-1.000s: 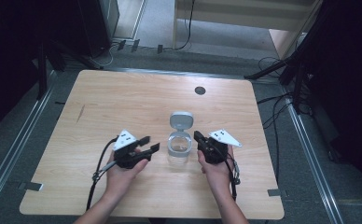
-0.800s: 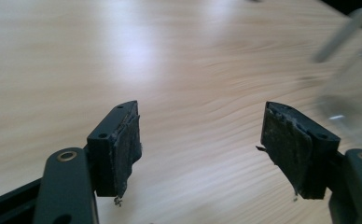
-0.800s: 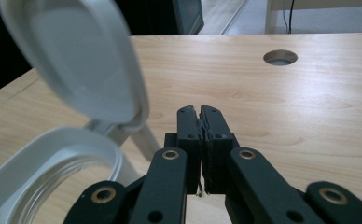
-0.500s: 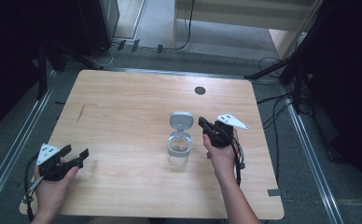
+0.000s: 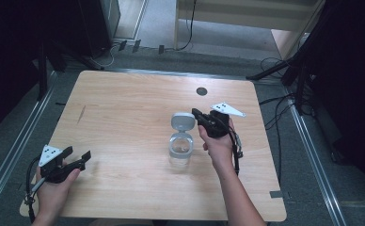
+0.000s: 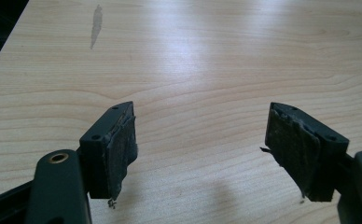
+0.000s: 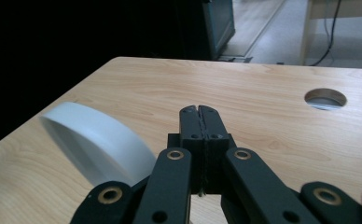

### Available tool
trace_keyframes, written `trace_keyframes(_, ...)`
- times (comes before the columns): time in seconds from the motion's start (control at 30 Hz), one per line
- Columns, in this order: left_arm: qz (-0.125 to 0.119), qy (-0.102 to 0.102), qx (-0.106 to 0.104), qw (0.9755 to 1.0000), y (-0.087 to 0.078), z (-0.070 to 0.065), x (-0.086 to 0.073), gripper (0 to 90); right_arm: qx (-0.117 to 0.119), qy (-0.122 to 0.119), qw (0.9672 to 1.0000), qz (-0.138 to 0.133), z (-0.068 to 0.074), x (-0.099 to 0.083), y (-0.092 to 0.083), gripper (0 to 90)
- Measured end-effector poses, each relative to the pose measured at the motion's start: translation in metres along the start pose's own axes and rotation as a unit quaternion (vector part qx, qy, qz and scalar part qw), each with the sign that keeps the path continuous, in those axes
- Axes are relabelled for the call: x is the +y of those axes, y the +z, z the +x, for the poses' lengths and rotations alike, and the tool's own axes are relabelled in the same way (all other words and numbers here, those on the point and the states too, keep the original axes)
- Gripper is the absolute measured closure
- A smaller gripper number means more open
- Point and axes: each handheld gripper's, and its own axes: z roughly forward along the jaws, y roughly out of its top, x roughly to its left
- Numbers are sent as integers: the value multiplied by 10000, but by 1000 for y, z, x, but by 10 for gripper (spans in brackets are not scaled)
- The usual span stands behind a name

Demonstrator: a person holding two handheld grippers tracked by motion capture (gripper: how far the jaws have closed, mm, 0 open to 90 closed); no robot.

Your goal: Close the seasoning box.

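Our left gripper (image 5: 75,157) sits at the lower left of the frame, jaws spread wide over bare table (image 5: 124,108), holding nothing. At centre stands a clear jar (image 5: 179,148) with its grey flip lid (image 5: 182,121) open. Just right of the lid, our right gripper (image 5: 197,114) has its jaws pressed together, empty.

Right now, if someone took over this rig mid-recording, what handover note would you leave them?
Left gripper: open, holding nothing, at the table's near-left corner, apart from the job's things.
Right gripper: jaws shut together, nothing between them, right beside the flip lid.
Clear jar: upright at mid-table, its grey lid hinged open and standing up behind the mouth.
Done: the jar is open.
Left: probably closing the lid with the right gripper; the left one would need to come in if the jar wants steadying.
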Motion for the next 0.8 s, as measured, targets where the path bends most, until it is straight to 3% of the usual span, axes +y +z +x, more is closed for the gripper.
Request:
trace_keyframes(0.37,29,-9,16,10000,1,0,1,261,299,-152,9994,2,16,-12,-26,900)
trace_keyframes(0.43,26,-10,14,10000,1,0,1,263,194,-226,9995,-77,17,-14,-30,798)
trace_keyframes(0.47,23,-6,15,10000,1,0,1,263,97,-285,9995,-132,18,-15,-32,684)
trace_keyframes(0.5,24,-5,17,10000,1,0,1,263,97,-285,9995,-132,18,-15,-32,684)
trace_keyframes(0.57,23,-4,15,10000,1,0,1,264,-38,-392,9991,-135,18,-15,-35,449)
trace_keyframes(0.6,23,-5,14,10000,1,0,1,264,-80,-322,9994,-90,16,-16,-37,287)
trace_keyframes(0.63,23,-9,16,10000,1,0,1,264,-80,-322,9994,-90,16,-16,-37,287)
trace_keyframes(0.73,24,2,20,10000,1,0,1,264,-275,-142,9995,-8,5,-19,-43,138)
trace_keyframes(0.8,23,11,19,10000,1,0,1,264,-364,-108,9993,-25,-2,-21,-48,137)
